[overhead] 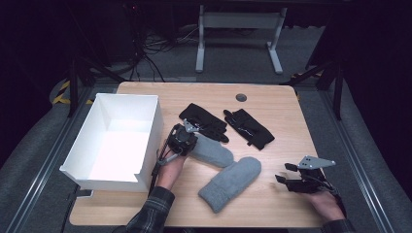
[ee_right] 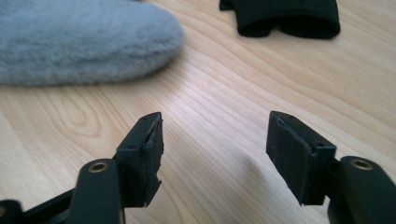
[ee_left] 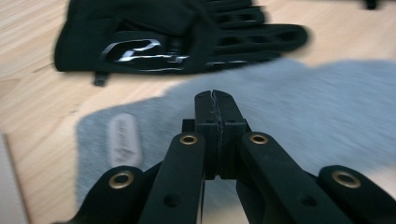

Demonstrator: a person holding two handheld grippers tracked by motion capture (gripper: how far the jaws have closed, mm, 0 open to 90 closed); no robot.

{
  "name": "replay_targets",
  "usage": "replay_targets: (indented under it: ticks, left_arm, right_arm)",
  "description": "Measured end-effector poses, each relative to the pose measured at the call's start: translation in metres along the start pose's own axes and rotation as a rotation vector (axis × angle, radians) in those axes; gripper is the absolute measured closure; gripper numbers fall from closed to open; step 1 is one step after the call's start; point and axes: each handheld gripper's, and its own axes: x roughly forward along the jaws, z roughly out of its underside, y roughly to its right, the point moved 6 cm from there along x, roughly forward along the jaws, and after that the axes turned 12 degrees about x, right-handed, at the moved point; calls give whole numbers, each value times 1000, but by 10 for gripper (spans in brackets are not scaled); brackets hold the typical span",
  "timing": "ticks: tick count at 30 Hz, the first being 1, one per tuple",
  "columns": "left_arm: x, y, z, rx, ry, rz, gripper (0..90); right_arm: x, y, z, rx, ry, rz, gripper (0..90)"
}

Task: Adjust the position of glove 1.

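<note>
Two grey mittens lie mid-table: one [overhead: 214, 152] reaches toward the box, the other [overhead: 232, 183] lies nearer the front edge. Behind them are two black gloves [overhead: 204, 121] [overhead: 248, 128]. My left gripper [overhead: 190, 140] hovers over the cuff end of the first mitten. In the left gripper view its jaws [ee_left: 215, 95] are pressed together above the grey mitten [ee_left: 299, 107], with nothing visible between them, and a black glove [ee_left: 177, 37] lies beyond. My right gripper [overhead: 285, 173] [ee_right: 215, 130] stands open over bare wood, right of the second mitten [ee_right: 84, 39].
A white open box [overhead: 151, 141] stands at the table's left, close beside my left hand. A round cable grommet [overhead: 241, 97] sits near the far edge. A black glove's cuff [ee_right: 285, 16] lies ahead of the right gripper. Bare wood [overhead: 291, 145] spans the right side.
</note>
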Motion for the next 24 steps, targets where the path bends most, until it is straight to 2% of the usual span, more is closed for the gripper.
replay_targets:
  ticks: [1,3,5,9,14,19,22,24]
  left_arm:
    - [3,-4,1,-6,-17,-17,900]
    - [9,-6,4,-10,-47,-17,900]
    - [14,-3,10,3,-94,1,900]
    - [10,5,14,10,-119,8,900]
    - [1,19,18,21,-134,39,900]
    - [-10,37,23,53,-151,71,900]
    - [-16,46,24,69,-139,88,900]
    - [-18,48,23,77,-127,92,900]
  right_arm:
    - [0,1,1,5,-1,1,351]
    - [0,5,3,12,-4,5,348]
    - [0,7,4,11,-8,12,346]
    - [2,6,4,6,-16,14,343]
    - [5,5,6,-2,-35,19,339]
    - [6,6,7,-6,-44,19,337]
    - [6,6,7,-6,-41,18,336]
    - [6,6,7,-6,-40,17,335]
